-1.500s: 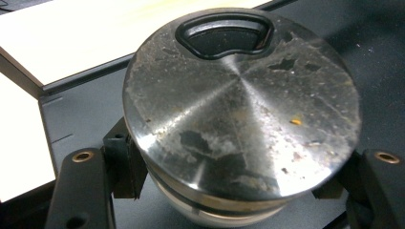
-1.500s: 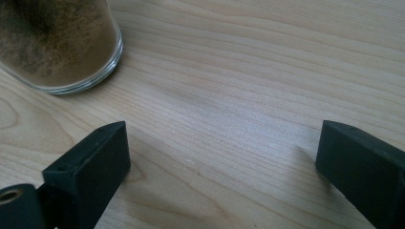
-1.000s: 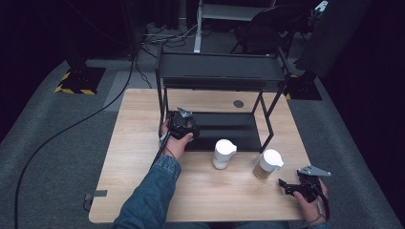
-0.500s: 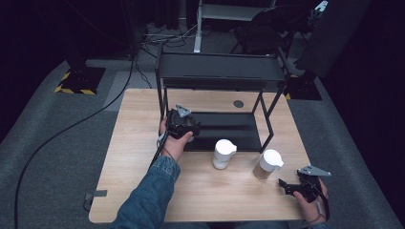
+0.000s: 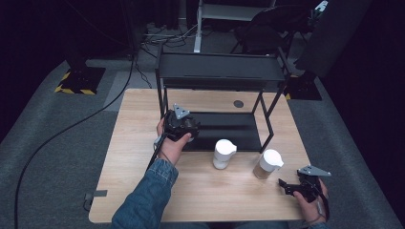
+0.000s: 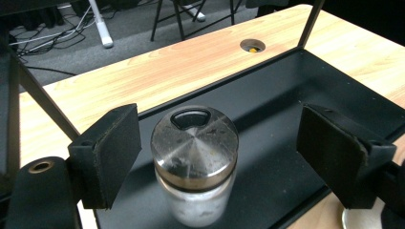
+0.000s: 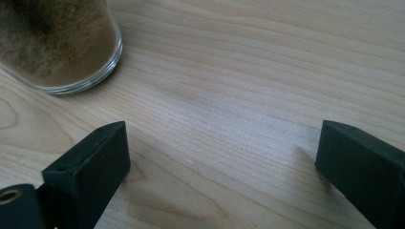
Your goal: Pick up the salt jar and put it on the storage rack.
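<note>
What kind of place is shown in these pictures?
Probably a lab or recording studio, not a home: a light wooden table on grey carpet, loose black cables across the floor, dark surroundings.

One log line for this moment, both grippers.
left hand-held gripper: open around metal-lidded jar on black tray | right hand-held gripper: open, empty, above table

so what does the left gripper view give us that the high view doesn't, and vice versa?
Left gripper view alone: a metal-lidded jar standing on the rack's black lower shelf, between the open jaws of the left gripper and apart from both pads; the lid has a dark pour opening.

High view alone: two white-lidded jars on the table, a white one and one with brown powder, plus the right gripper near the table's front right corner.

Both: the wooden table, the black rack, the round cable hole.
</note>
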`<state>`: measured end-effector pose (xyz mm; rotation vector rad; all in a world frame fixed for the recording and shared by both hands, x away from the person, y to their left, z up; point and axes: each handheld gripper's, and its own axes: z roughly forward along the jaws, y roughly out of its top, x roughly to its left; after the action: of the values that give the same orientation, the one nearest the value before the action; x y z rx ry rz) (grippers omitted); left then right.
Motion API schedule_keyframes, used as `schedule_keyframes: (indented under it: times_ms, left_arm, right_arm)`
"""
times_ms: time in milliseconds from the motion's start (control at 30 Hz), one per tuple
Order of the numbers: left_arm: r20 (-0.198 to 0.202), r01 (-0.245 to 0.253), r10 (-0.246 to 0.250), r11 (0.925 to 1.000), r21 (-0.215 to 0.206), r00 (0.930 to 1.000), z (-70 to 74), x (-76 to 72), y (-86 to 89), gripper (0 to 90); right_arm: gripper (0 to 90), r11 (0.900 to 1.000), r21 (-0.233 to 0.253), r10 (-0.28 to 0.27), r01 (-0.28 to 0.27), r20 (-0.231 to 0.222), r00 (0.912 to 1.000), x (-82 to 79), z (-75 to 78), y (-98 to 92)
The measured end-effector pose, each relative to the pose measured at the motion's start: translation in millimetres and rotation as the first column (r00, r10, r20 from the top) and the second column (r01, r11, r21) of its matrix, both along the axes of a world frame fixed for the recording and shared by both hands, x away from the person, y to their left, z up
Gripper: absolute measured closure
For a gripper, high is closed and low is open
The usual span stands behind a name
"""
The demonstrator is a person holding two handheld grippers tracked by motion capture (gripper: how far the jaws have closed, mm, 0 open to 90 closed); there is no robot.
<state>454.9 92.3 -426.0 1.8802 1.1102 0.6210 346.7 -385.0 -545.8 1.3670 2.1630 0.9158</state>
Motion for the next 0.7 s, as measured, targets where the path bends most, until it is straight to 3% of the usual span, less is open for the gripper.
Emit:
schedule_keyframes:
  times_ms: [700]
  left_arm:
    - [0.029, -0.009, 0.01, 0.9999, -0.009, 0.9995, 14.1, -34.2, 29.4, 15.2]
  right_arm:
    - [4.2, 1.0, 0.0, -0.001, 0.001, 0.0, 1.0, 0.0, 0.0, 0.1]
